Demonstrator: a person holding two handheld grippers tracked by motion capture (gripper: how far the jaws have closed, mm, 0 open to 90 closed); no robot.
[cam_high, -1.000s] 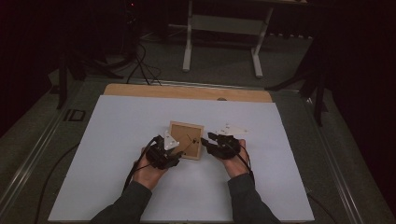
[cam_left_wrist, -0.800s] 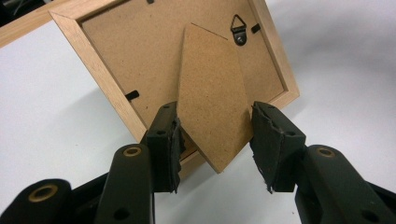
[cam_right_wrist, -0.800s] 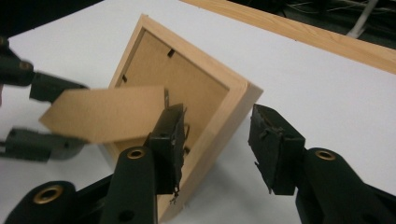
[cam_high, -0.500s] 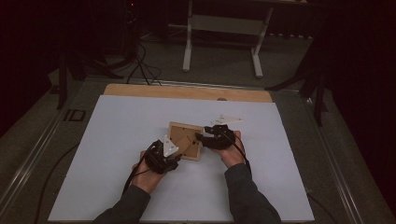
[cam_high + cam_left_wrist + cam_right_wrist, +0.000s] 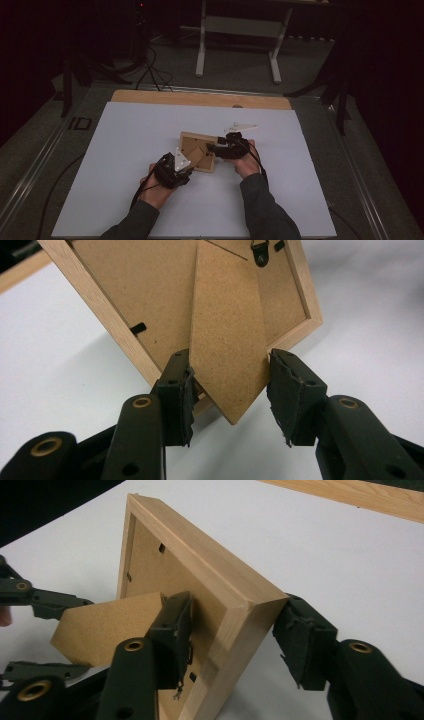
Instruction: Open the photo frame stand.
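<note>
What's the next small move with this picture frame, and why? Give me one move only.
Probably squeeze the left claw onto the cardboard stand flap and ease the flap away from the frame's back. Its jaws sit on either side of the flap, though a firm grip can't be confirmed. The right claw straddles a corner of the wooden frame, so it can brace the frame.

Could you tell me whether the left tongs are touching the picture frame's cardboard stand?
Cannot tell: in the left gripper view the left tongs straddle the cardboard stand, but contact isn't plain.

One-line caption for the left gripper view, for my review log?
Left gripper, jaws open either side of the fold-out cardboard stand on the back of a wooden picture frame on a white table.
</note>
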